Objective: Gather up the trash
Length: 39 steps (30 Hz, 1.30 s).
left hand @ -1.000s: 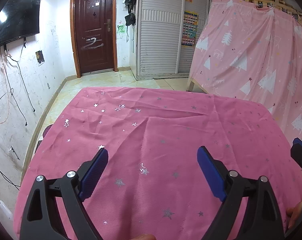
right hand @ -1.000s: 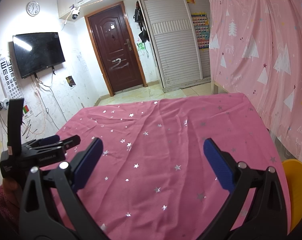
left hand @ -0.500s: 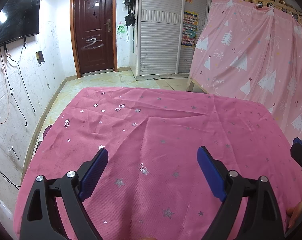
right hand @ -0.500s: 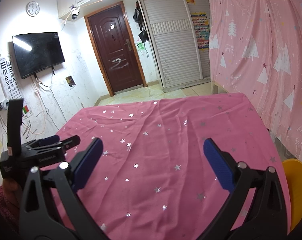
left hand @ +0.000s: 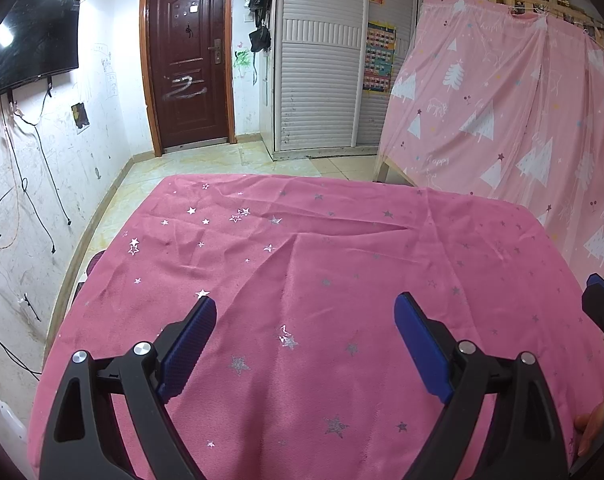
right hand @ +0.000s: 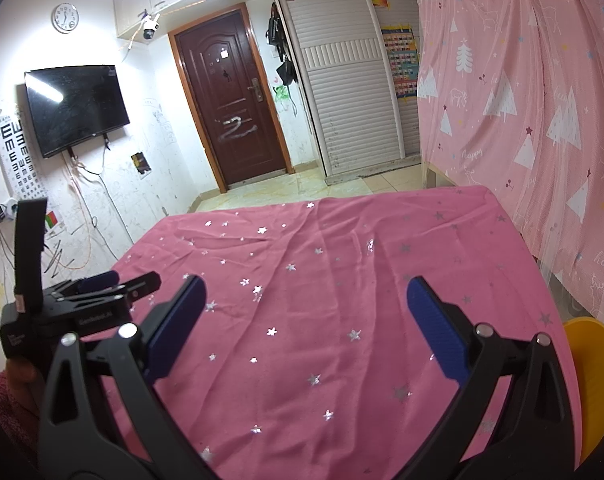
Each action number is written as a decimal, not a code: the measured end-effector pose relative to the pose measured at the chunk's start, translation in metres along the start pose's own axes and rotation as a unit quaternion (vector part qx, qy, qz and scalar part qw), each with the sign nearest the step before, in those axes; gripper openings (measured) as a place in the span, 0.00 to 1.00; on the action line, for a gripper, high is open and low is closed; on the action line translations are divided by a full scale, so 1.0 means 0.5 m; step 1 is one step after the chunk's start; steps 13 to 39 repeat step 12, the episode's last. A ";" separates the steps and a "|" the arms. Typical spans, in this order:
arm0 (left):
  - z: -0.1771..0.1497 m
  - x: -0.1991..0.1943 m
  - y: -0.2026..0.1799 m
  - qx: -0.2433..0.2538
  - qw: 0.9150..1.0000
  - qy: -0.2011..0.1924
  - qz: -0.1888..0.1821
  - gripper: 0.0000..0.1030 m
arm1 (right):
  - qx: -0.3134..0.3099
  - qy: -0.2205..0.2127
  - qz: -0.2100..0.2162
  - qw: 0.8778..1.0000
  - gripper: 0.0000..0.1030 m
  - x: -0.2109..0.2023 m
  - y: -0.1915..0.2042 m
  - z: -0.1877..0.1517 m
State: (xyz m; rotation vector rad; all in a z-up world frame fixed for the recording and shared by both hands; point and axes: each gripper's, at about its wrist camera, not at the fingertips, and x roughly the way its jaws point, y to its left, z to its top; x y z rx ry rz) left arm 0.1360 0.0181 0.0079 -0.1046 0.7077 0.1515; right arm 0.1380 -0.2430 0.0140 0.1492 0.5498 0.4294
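The left gripper (left hand: 305, 334) is held with its jaws spread wide and nothing between them, tilted down over the near edge of the table (left hand: 381, 248); the right gripper (right hand: 305, 330) is likewise held wide apart and empty, over the near edge a little to the right, with the left gripper's body (right hand: 74, 300) seen beside it at the left and gripped by a hand (right hand: 18, 384) in a pink sleeve. Between and beyond both pairs of blue pads only the pink star-printed tablecloth (right hand: 341, 280) is seen, wrinkled towards the far edge; no trash is shown on it in either view, so where the task's thing lies cannot be told from these pictures. A yellow rounded object (right hand: 591, 384) is seen past the right near corner of the table, below its edge; it is judged possibly to be a bin or a chair, but this cannot be settled. The step in hand is judged to be a search before any pick. It is done well if the grippers are kept wide, the table edges, the corners and the floor (left hand: 206, 168) beside the left edge are looked over, and the folds of cloth are not mistaken for scraps. Once something is found, it is best approached from above with the pads set on either side, so that the loose cloth is not pinched up with it.
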 end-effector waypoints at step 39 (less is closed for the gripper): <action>-0.002 0.003 0.001 0.000 1.000 0.002 0.000 0.82 | 0.003 0.004 -0.001 1.000 0.94 0.003 -0.002 -0.003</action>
